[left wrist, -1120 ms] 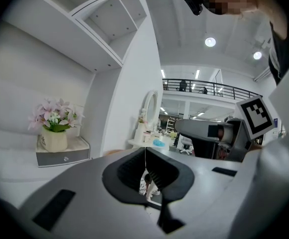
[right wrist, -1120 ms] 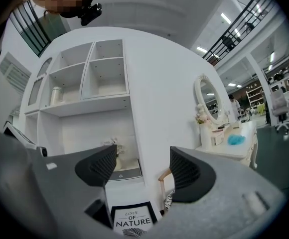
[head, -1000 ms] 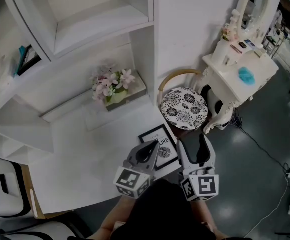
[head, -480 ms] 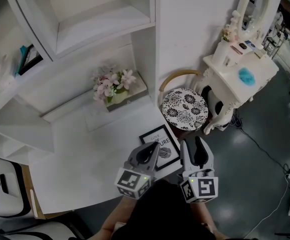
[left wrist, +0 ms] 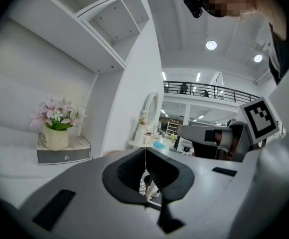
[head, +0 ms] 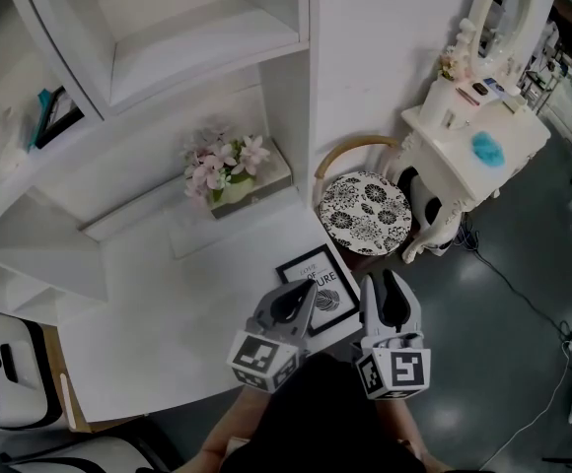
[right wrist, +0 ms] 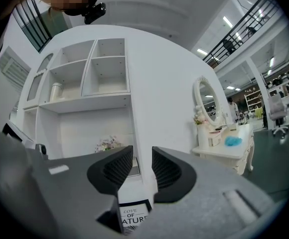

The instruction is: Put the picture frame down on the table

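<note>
The black picture frame [head: 315, 273] with a white printed sheet lies flat on the white table [head: 168, 313], close to its near right corner. In the right gripper view the picture frame [right wrist: 133, 218] shows below the jaws. My left gripper [head: 303, 296] hovers over the frame's near edge, its jaws shut together with nothing between them [left wrist: 145, 167]. My right gripper [head: 386, 281] hangs just right of the frame, past the table's edge. Its jaws [right wrist: 142, 166] have just been closing and stand a narrow gap apart, with nothing between them.
A vase of pink flowers [head: 223, 170] stands on a small grey drawer box at the back of the table. White shelves [head: 158, 37] rise above it. A stool with a black-and-white patterned seat [head: 363, 213] and a white dressing table [head: 475, 141] stand to the right.
The right gripper's jaws have drawn closer together. Both grippers and the picture frame have kept their places.
</note>
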